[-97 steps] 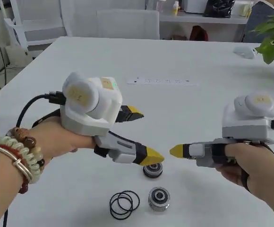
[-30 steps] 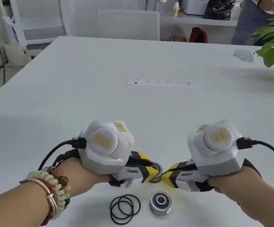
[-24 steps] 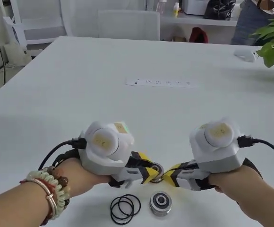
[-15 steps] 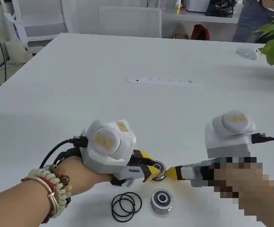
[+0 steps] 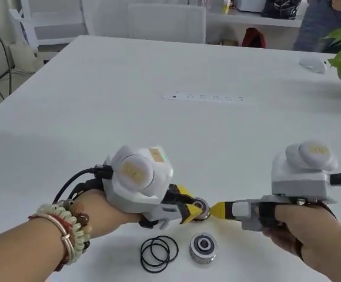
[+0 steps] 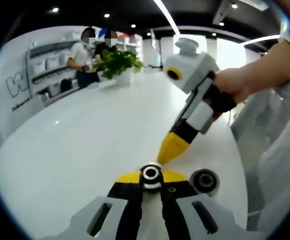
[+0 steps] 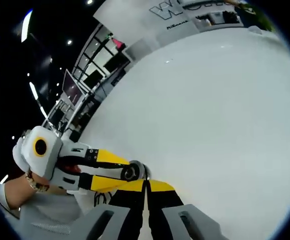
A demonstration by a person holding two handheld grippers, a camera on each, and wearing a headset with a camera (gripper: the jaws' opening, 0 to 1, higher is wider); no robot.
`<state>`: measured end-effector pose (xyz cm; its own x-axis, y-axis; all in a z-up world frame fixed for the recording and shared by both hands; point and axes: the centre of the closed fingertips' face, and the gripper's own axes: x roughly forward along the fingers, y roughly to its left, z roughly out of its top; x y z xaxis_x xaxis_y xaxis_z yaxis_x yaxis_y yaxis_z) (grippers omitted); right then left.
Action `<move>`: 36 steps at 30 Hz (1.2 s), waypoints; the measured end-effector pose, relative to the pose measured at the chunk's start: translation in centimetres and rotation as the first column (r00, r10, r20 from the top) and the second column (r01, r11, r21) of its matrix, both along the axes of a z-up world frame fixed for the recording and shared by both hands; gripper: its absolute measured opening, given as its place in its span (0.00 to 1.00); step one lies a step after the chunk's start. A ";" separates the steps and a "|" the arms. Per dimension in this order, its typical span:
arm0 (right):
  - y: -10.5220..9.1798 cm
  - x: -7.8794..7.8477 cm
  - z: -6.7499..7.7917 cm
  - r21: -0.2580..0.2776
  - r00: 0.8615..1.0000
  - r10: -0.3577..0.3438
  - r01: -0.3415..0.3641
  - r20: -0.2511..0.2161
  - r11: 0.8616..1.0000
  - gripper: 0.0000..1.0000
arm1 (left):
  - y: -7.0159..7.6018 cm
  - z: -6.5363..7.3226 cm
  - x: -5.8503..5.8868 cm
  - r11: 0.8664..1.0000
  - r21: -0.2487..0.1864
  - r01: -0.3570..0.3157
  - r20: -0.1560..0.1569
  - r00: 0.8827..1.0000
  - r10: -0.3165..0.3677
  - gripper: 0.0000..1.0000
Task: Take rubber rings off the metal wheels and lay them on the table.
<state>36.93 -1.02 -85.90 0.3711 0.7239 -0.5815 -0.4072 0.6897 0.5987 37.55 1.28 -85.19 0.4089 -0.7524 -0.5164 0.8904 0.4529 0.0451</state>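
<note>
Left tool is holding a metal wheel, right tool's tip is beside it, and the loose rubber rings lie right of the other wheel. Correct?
Not quite. The head view shows the rubber rings left of the other wheel. The rest holds: the left tool grips a metal wheel, and the right tool has its tip beside it.

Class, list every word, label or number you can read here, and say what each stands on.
"W": big first letter of the wall sign; the rest is unreadable.
Small line beneath it: too blurred.
Sticker on the left tool: too blurred.
Marks on the power strip: too small.
</note>
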 end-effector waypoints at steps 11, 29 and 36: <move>0.3 -0.4 -0.3 -0.019 1.000 -0.001 0.000 -0.009 1.000 0.00 | -0.3 0.3 -0.4 1.000 0.000 0.004 0.012 1.000 -0.004 0.14; 0.3 -0.2 0.7 0.072 0.998 -0.039 0.043 -0.056 0.996 0.00 | -0.4 0.5 -0.5 1.000 0.005 0.009 0.017 1.000 -0.009 0.13; 0.4 0.2 0.9 0.133 0.993 -0.065 0.079 -0.101 0.988 0.00 | -0.4 0.4 -0.5 1.000 0.013 0.005 0.019 1.000 -0.005 0.13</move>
<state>37.09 -0.62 -85.00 0.3723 0.7721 -0.5149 -0.2953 0.6246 0.7230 37.03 0.91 -84.78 0.4147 -0.7478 -0.5184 0.8917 0.4474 0.0679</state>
